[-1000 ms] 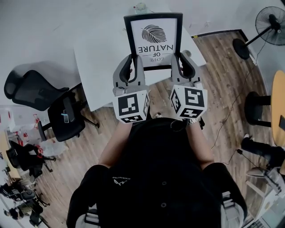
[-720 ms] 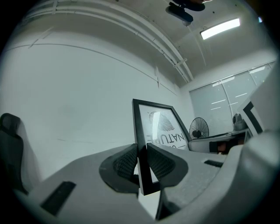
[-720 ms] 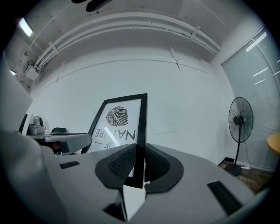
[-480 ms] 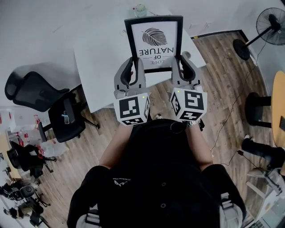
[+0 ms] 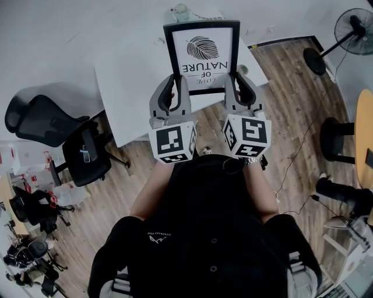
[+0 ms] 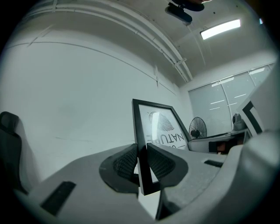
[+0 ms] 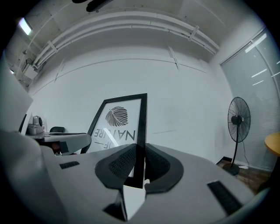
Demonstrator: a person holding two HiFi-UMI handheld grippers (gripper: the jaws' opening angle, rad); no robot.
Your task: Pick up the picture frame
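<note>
The black picture frame [image 5: 201, 49] holds a white print with a leaf and the words "LOVE OF NATURE". It hangs in the air above the white table [image 5: 131, 75], held near its lower corners by both grippers. My left gripper [image 5: 176, 81] is shut on the frame's left edge [image 6: 141, 144]. My right gripper [image 5: 231, 80] is shut on the frame's right edge [image 7: 141, 131]. In the left gripper view, the left gripper [image 6: 142, 168] pinches the black border between ribbed pads. In the right gripper view, the right gripper [image 7: 140, 168] does the same.
A small glass jar [image 5: 182, 11] stands at the table's far edge. A black office chair [image 5: 64, 137] sits left of the table. A standing fan [image 5: 349, 29] is at the far right on the wooden floor, and a round wooden table [image 5: 364, 139] lies at the right edge.
Over the last second the frame has risen slightly and shifted away from me, with both grippers holding it. In the last half second almost nothing has moved.
</note>
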